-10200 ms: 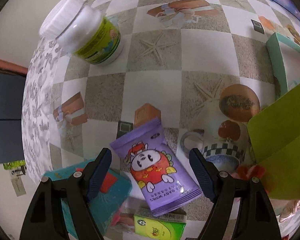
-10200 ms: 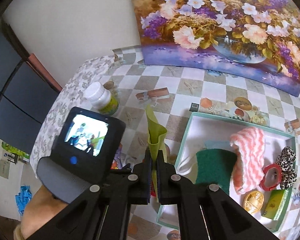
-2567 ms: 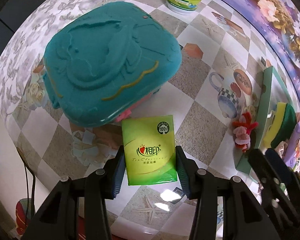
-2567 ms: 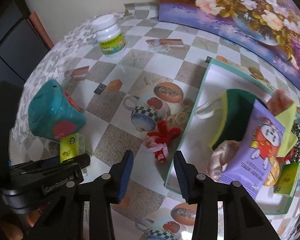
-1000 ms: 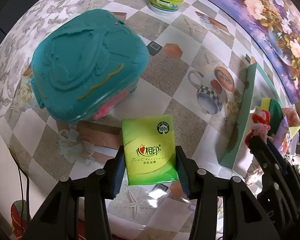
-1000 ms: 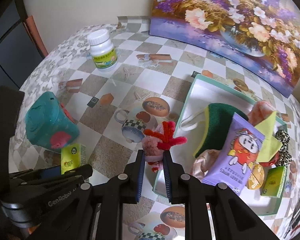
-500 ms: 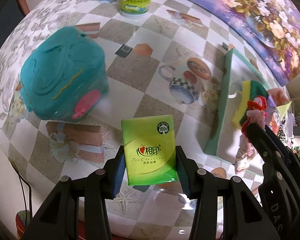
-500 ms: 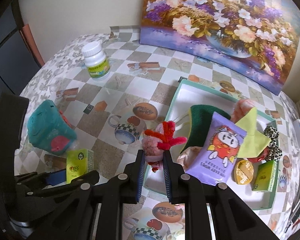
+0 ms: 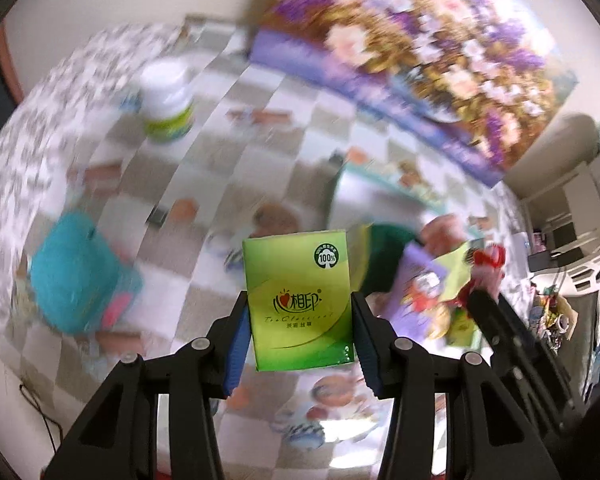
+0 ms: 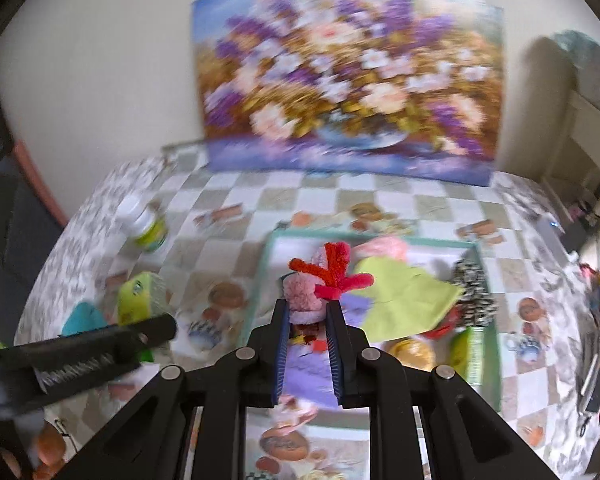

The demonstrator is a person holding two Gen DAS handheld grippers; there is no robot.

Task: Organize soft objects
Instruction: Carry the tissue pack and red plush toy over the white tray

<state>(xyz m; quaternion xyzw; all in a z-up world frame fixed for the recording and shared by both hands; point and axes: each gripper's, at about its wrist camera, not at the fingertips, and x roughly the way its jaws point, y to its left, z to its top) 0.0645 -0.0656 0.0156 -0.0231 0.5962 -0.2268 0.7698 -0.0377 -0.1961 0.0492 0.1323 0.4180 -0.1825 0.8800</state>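
Left gripper [image 9: 300,312]: my jaws clamped on the green tissue pack [image 9: 299,300], held up off the table, label facing the camera.
Right gripper [image 10: 307,322]: my jaws pinched narrow on the pink plush toy [image 10: 305,295]; its red fuzzy limbs [image 10: 336,270] stick out above the fingertips.
Toy position: over the near-left part of the teal tray [image 10: 490,344], clear of the contents.
Tray contents: yellow-green cloth [image 10: 404,300], purple wipes pack [image 10: 314,376], spotted scrunchie [image 10: 474,294], a gold round item [image 10: 410,352], another green pack [image 10: 466,350]. Blurred, can't tell more.
Tissue pack vs tray: pack sits left of the tray in my right view [image 10: 134,296], just above the left gripper's finger.
Table [image 10: 380,200]: checkered cloth; white bottle [image 9: 166,102] far left, teal plush case [image 9: 80,276] near left edge.
Background: flower painting [image 10: 348,76] against the wall.
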